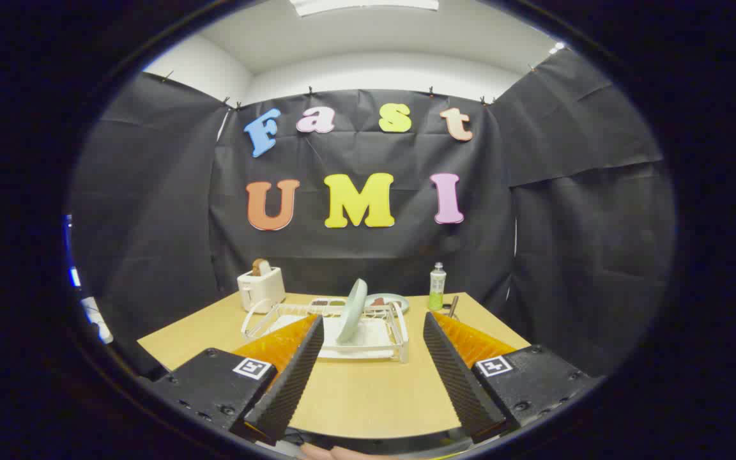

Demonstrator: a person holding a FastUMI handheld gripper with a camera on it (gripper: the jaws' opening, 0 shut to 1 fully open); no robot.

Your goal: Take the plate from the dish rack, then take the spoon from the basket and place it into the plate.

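Observation:
A pale green plate (351, 311) stands on edge in a white wire dish rack (388, 335) in the middle of the wooden table (368, 390). My gripper (373, 342) is open, held well back from the rack, with nothing between its fingers. The plate appears in the gap just beyond the fingertips. A thin spoon handle (453, 306) sticks up beyond the right finger, close to a green bottle; I cannot make out the basket that holds it.
A white toaster (260, 287) with a slice of bread stands at the back left. A flat plate (387, 301) with some food lies behind the rack. The green bottle (437, 287) stands at the back right. Black cloth walls close in the table.

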